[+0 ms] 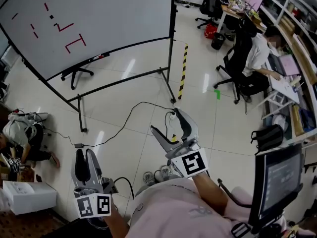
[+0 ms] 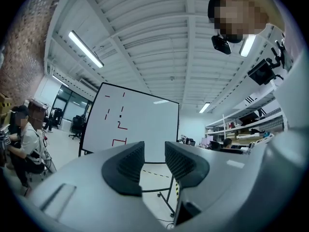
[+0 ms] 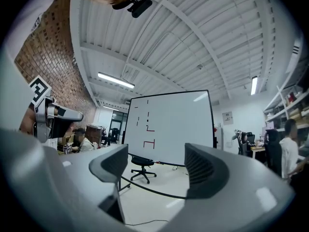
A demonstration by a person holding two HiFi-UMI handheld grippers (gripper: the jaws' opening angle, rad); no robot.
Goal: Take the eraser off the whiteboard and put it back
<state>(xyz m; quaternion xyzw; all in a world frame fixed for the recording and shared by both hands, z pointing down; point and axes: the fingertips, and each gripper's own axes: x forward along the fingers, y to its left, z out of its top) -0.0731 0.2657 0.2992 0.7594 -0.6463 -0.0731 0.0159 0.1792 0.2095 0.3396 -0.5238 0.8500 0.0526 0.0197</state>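
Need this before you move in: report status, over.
Left hand-held gripper open, empty; right hand-held gripper likewise. Small dark block on whiteboard, maybe the eraser, out of reach. Cable across floor ahead.

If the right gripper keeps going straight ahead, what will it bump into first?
Probably the big white whiteboard with red marks. The right gripper, jaws open and empty, points at its lower part across the floor; depth is hard to judge.

Whiteboard [image 1: 99, 19] fwd-left, chair [image 1: 75, 75] behind it, desks [image 1: 234, 10] at far right
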